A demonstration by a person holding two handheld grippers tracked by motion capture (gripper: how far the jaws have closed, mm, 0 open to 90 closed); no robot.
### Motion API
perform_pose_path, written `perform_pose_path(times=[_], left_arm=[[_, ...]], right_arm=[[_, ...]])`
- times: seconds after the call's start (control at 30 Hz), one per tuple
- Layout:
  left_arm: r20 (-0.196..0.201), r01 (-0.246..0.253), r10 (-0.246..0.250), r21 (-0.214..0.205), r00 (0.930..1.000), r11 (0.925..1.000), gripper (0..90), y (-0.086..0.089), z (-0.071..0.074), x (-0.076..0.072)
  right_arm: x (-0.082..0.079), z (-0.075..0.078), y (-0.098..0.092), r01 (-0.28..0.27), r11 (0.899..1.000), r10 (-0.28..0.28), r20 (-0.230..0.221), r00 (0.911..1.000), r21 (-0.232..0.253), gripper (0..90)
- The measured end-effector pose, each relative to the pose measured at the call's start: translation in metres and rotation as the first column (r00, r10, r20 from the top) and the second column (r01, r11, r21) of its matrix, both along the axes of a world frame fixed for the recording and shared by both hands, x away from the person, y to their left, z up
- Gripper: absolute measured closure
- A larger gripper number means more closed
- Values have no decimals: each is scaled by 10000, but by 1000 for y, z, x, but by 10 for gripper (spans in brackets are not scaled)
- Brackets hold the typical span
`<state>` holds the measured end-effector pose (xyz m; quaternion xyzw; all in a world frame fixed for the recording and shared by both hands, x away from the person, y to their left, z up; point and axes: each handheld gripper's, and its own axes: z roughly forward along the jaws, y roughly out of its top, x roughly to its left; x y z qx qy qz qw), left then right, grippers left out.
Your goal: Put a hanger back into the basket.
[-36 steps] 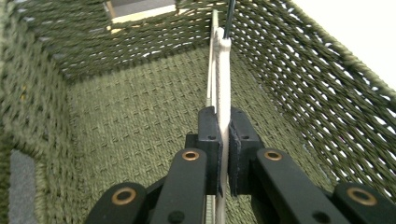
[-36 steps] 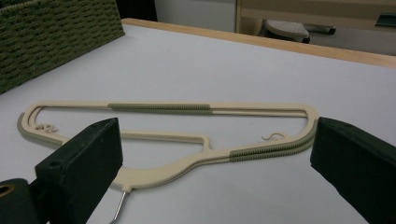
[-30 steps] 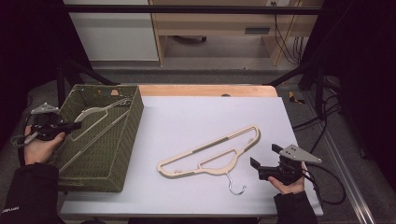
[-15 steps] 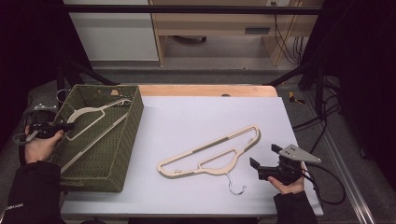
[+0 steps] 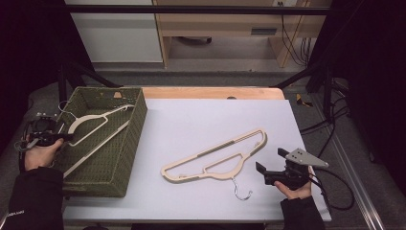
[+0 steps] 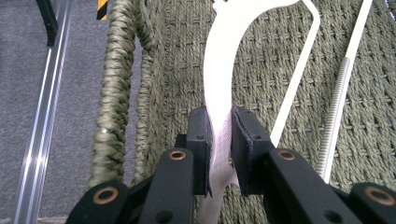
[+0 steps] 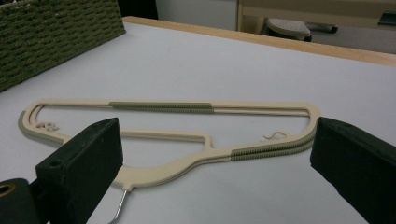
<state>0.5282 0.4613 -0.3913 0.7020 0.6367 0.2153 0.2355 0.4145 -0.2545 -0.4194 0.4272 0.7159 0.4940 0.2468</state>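
The right gripper [image 5: 262, 173], jaws spread wide, waits just beside the beige hanger [image 5: 216, 156] lying flat near the basket [image 5: 136, 143]. In this basket, the left gripper [image 6: 219, 140] pinches 1 white hanger [image 6: 217, 79]: light, stiff, smooth; grip the broad arm

No legible text, label, brand name, number or sign appears in any of the three views. A small pale marking is present on the person's left sleeve [image 5: 14, 214] at the lower edge of the high view, but it is too small to read.
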Motion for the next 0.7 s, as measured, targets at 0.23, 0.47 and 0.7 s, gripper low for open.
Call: perform_pose_path(times=[0.23,0.47,0.7], left_arm=[[1067,192,-180,-106,9941,9998,666,-7,21,-15],[3288,1567,-1236,-761,9363,9847,395,-29,47,-40],[4696,3097,-2352,-871,8510,9468,218,-69,65,-59]], right_arm=[[-2,3,-1,46,10000,-47,132,9999,47,29],[-5,7,3,46,9999,-50,303,9995,120,43],[-4,5,8,-55,9995,59,-122,9999,314,42]])
